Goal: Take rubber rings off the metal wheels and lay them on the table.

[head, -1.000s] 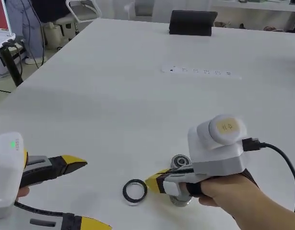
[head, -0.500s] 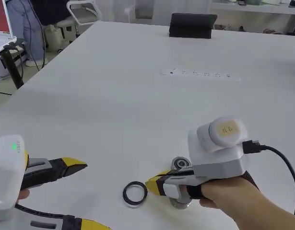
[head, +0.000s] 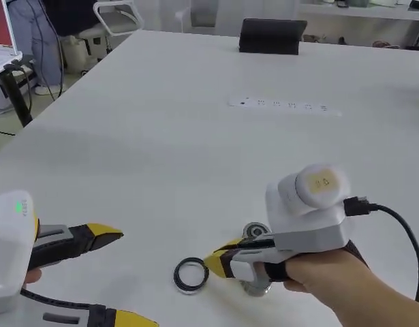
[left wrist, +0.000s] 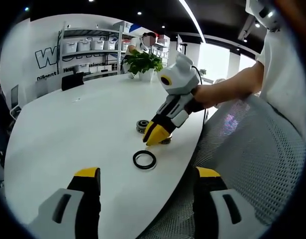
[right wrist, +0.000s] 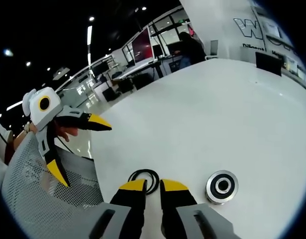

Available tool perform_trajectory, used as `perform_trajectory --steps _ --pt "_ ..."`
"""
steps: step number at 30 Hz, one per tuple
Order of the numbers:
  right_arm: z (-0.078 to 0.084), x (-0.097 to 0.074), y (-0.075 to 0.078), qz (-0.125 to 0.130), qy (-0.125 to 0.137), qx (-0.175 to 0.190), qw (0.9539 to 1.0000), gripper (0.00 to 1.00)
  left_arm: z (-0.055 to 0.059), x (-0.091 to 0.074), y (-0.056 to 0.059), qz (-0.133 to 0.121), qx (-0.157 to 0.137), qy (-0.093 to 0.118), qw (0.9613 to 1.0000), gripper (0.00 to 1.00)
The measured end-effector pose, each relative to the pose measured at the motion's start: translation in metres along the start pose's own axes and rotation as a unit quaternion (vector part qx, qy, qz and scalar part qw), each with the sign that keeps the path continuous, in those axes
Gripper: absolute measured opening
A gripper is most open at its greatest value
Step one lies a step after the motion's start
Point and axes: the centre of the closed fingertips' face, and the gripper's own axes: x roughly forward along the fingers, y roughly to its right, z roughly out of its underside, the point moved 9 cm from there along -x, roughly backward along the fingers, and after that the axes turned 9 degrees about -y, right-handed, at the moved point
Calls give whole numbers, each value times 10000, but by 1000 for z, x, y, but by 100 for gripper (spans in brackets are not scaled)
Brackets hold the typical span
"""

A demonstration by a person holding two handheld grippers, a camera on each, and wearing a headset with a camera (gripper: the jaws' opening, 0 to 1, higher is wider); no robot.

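A black rubber ring (head: 191, 274) lies flat on the white table (head: 161, 136) near its front edge. My right gripper (head: 218, 262) is shut and holds nothing, its yellow tips just right of the ring (right wrist: 144, 179). One metal wheel (head: 255, 231) stands behind that gripper, seen bare with a dark hub in the right gripper view (right wrist: 222, 186). A second wheel (head: 255, 287) is partly hidden under the gripper. My left gripper (head: 117, 276) is wide open at the lower left, pointing at the ring (left wrist: 144, 160) and the right gripper (left wrist: 153, 135).
A white power strip (head: 284, 104) lies mid-table and a black box (head: 272, 34) stands at the far edge. A mesh chair (left wrist: 232, 144) sits beside the table's near edge. Office chairs (head: 117, 17) stand beyond the far left corner.
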Motion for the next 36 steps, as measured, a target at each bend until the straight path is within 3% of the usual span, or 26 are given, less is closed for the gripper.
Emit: perform_trajectory --steps 12,21,30,36 --pt "-10 -13 -2 23 216 -36 9998 13 -1 -1 0 -21 8 52 10000 74" --pt "-16 -25 -7 -99 368 -50 9993 19 0 -1 0 -18 7 46 10000 75" --pt "-19 -37 -9 -110 300 -216 9993 29 -1 -1 1 19 0 31 10000 77" --pt "-20 -47 -13 -46 214 -518 9984 37 -1 0 2 46 33 -11 10000 77"
